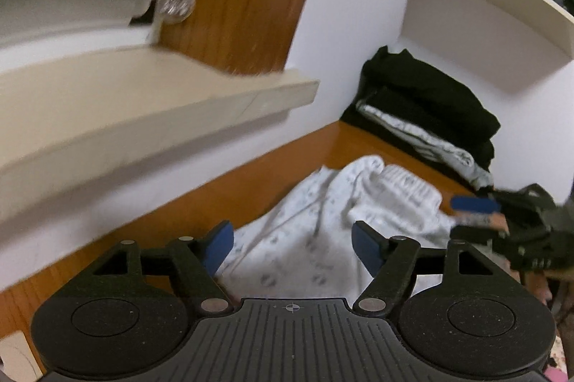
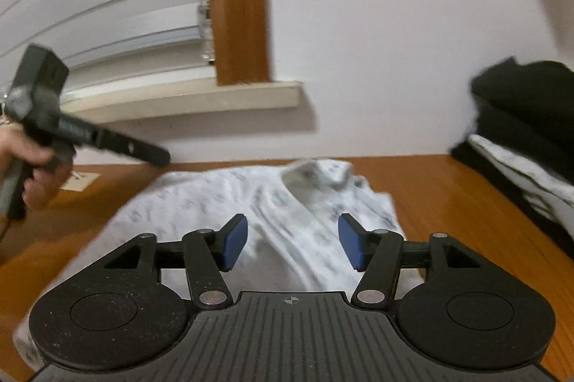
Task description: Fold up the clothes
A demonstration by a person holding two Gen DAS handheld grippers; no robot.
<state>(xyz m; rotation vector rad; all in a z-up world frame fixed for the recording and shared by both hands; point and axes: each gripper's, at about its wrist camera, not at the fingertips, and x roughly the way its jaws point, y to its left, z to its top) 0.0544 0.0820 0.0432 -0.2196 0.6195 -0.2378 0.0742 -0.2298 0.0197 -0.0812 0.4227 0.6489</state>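
You have a stack of folded clothes (image 1: 430,116) done at the right of the frame, while the white printed garment (image 1: 323,220) still lies rumpled mid-frame on the wooden table (image 1: 251,173), with your left gripper (image 1: 292,247) and right gripper (image 2: 292,242) both spread wide and holding nothing.

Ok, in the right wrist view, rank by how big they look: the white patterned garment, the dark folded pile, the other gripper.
1. white patterned garment, covering the middle of the table.
2. and 3. dark folded pile and left gripper: unsure; the pile is cut off by the frame edge, the gripper blurred.
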